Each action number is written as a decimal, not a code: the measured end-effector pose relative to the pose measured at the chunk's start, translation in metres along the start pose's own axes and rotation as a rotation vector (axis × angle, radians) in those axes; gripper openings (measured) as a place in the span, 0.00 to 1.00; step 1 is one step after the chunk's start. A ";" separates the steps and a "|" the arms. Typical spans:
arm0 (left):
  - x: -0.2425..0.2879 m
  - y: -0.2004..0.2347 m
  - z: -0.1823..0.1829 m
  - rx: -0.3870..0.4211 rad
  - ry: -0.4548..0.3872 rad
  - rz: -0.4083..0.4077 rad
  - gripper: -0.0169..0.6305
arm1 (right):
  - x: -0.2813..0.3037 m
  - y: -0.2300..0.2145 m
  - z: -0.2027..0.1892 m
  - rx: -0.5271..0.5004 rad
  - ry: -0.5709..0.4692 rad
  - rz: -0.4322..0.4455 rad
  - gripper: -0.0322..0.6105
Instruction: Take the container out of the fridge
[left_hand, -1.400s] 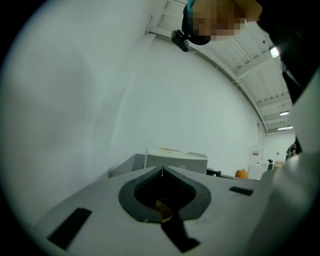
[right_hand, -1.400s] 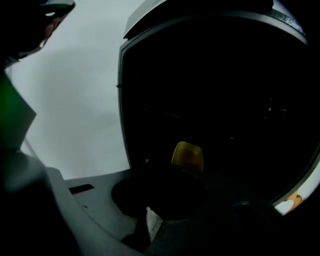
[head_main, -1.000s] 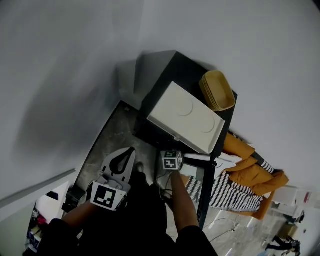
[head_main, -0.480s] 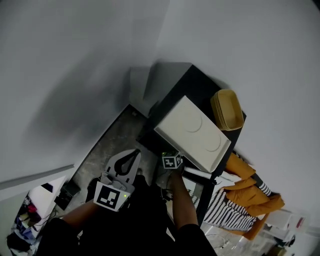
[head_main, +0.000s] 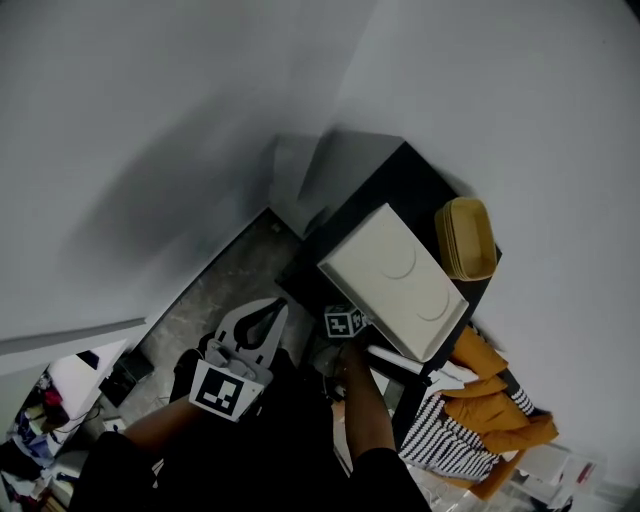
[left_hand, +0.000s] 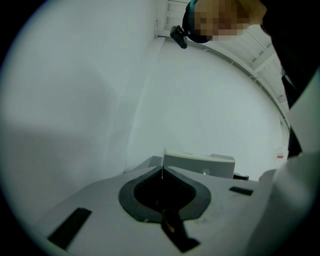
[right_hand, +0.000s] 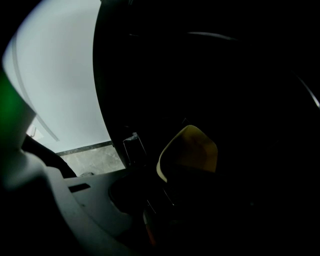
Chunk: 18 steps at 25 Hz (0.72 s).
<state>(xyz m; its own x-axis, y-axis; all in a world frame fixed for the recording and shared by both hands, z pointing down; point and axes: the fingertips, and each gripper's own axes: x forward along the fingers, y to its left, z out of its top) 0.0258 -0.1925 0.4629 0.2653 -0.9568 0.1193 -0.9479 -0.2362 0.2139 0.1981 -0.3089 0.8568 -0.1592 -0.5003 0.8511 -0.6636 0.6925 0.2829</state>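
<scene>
Inside the dark fridge (head_main: 392, 190) cavity, right gripper view: a yellowish rounded container (right_hand: 190, 149) sits just beyond the right gripper (right_hand: 147, 162), close beside its one visible dark jaw. The other jaw is lost in shadow, so grip or gap cannot be told. Head view: the right gripper reaches to the black fridge's front. On the fridge top lie a cream flat box (head_main: 395, 280) and, beside it, a yellow tub (head_main: 467, 238). Left gripper (left_hand: 161, 171): jaw tips pressed together, nothing between them, held low over the grey stone floor (head_main: 215, 290), apart from the fridge. Orange cloth (head_main: 490, 400) and striped cloth (head_main: 450, 445) lie past the fridge.
</scene>
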 end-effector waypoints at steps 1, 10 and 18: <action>0.001 0.000 0.000 -0.001 -0.003 0.004 0.03 | 0.002 0.001 0.000 -0.005 0.001 0.010 0.14; 0.002 0.005 -0.001 -0.010 -0.014 0.039 0.03 | 0.015 0.002 -0.002 -0.091 0.048 0.057 0.14; 0.000 0.010 0.000 -0.013 -0.020 0.057 0.03 | 0.020 0.002 -0.001 -0.183 0.086 0.054 0.11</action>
<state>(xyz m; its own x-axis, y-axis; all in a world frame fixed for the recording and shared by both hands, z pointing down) 0.0161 -0.1946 0.4649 0.2075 -0.9718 0.1123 -0.9589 -0.1793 0.2201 0.1938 -0.3169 0.8749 -0.1229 -0.4196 0.8993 -0.5108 0.8037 0.3052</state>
